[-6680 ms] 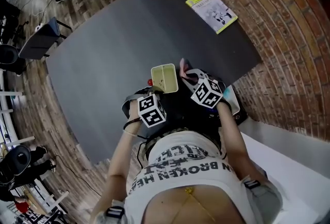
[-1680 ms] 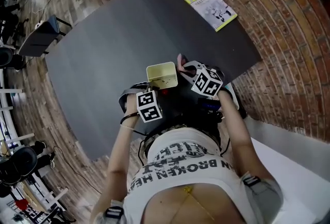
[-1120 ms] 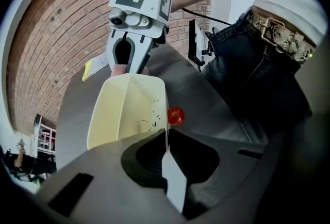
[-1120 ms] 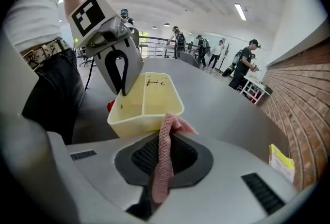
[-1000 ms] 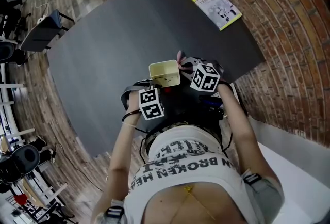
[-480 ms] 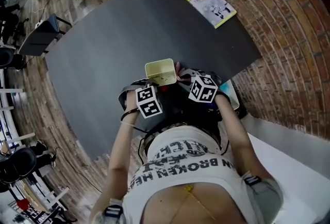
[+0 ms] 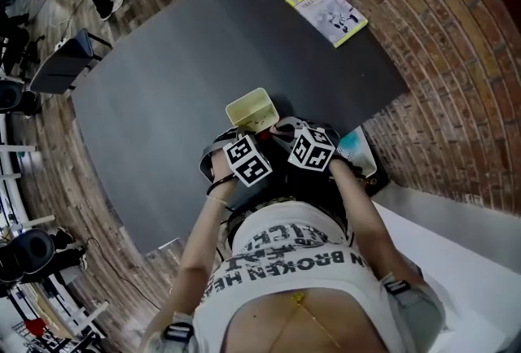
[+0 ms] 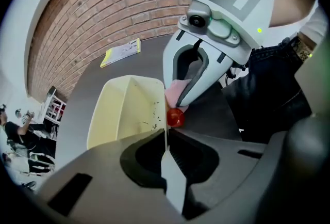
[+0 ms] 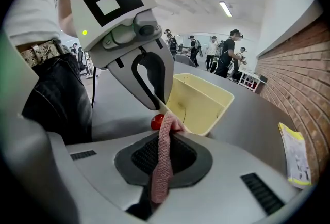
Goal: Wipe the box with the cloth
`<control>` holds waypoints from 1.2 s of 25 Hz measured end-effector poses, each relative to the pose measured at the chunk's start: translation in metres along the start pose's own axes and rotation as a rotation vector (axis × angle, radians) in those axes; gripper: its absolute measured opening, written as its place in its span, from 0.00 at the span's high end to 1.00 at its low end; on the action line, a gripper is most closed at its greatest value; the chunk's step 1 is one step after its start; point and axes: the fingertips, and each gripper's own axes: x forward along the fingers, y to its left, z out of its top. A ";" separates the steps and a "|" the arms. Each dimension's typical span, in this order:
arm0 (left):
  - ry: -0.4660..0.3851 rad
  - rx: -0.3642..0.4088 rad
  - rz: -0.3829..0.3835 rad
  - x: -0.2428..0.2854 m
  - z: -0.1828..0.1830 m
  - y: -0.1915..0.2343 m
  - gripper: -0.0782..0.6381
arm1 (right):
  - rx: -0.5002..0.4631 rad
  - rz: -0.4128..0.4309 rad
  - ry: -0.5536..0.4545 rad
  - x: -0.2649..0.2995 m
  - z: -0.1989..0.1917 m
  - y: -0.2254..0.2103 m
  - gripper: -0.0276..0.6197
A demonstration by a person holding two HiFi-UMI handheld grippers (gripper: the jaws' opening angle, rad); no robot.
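Box [image 7: 252, 107], pale yellow and open-topped, is held tilted at the near edge of the dark table [image 7: 163, 83], pinched by one thin wall. I cannot tell whether its base rests there. That narrow hold looks like the weak point. A firm rub from the cloth [image 9: 161, 171] could twist the box about that wall or drag it free, and so near the edge it might drop off. The cloth, a pink strip, could also slip out if it snags on the rim. The left hand-held gripper [image 8: 166, 138] has its jaws almost together, clamped on the wall. The right hand-held gripper [image 9: 166, 132] is closed on the cloth, whose end lies against or just beside the box's outer side, next to a small red round thing [image 8: 175, 117].
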 end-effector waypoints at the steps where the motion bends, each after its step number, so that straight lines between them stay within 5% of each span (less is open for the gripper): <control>1: -0.009 0.004 0.006 0.000 0.001 0.000 0.85 | -0.005 0.000 0.004 0.001 0.000 0.001 0.93; 5: -0.065 -0.022 0.044 0.001 0.001 0.003 0.85 | 0.003 0.003 -0.007 -0.002 0.002 -0.002 0.93; 12: -0.268 -0.220 0.070 -0.035 0.008 0.014 0.85 | 0.011 -0.028 -0.078 -0.025 0.020 -0.013 0.93; 19: -0.578 -0.441 0.152 -0.094 0.028 0.035 0.85 | 0.000 -0.106 -0.226 -0.062 0.055 -0.031 0.93; 30: -0.903 -0.504 0.280 -0.182 0.070 0.058 0.88 | 0.022 -0.217 -0.467 -0.127 0.127 -0.040 0.93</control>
